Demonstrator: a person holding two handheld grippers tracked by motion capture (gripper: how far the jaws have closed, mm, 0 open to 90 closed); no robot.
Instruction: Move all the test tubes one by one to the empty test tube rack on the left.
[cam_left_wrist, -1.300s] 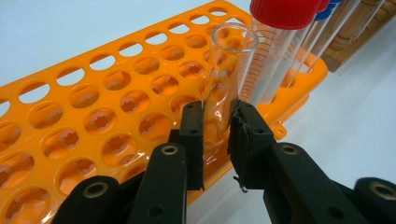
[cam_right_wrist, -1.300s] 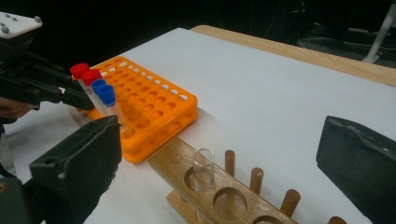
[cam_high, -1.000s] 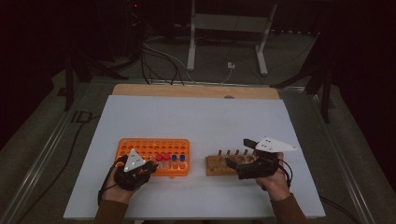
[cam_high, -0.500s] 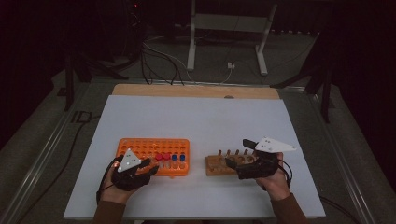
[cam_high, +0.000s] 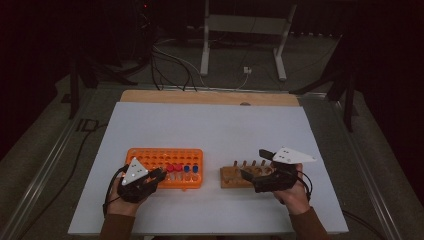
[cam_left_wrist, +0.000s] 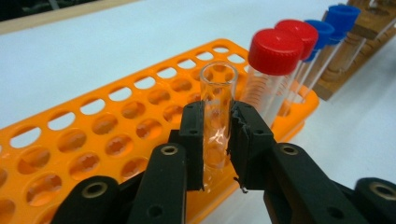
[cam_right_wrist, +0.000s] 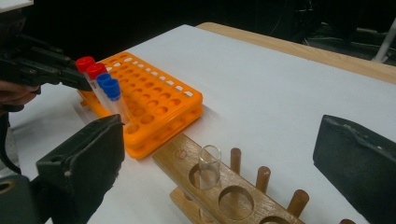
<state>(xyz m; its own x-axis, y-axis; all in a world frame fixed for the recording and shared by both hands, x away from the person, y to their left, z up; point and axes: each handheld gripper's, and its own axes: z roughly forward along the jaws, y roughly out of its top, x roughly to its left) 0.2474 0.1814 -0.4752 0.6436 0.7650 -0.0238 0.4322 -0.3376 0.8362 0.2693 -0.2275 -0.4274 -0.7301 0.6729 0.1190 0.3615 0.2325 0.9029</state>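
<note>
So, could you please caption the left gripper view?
Left tongs shut on an uncapped clear tube over the orange rack.

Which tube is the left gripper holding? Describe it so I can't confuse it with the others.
Find the orange rack on the white table. At its near edge, the left gripper is clamped on an upright clear tube, beside the capped tubes. Unlike the red-capped tubes and blue-capped tubes, it has no cap; its mouth is open.
</note>
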